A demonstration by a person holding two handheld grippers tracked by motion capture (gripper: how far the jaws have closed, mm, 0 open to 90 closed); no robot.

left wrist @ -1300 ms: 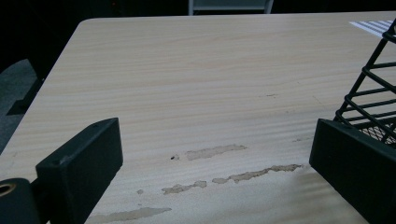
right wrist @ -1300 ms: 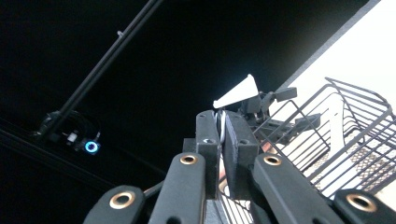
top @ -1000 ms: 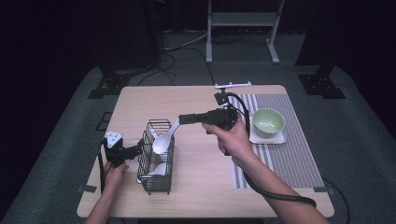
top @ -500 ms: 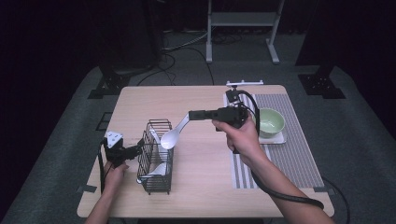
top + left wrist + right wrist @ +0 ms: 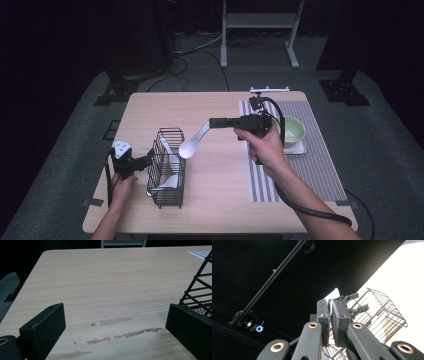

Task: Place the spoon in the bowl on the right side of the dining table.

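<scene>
My right gripper (image 5: 214, 122) hovers over the middle of the table, shut on the handle of a white spoon (image 5: 192, 143). The spoon slopes down to the left, its bowl just right of the black wire basket (image 5: 167, 167). In the right gripper view the jaws (image 5: 330, 311) pinch a thin white handle (image 5: 330, 305), with the basket (image 5: 379, 312) beyond them. My left gripper (image 5: 145, 160) rests at the basket's left side. Its jaws (image 5: 112, 322) stand wide open over bare wood, the right one against the basket's wires (image 5: 200, 287).
More white spoons (image 5: 169, 181) lie inside the basket. A green bowl (image 5: 294, 131) sits on a white square plate (image 5: 300, 149) on a striped placemat (image 5: 312, 172) at the right. The wooden table (image 5: 220, 195) is ringed by a dark floor.
My right gripper has carried the spoon to the right, away from the basket's top. The left gripper and the basket have stayed where they were.
</scene>
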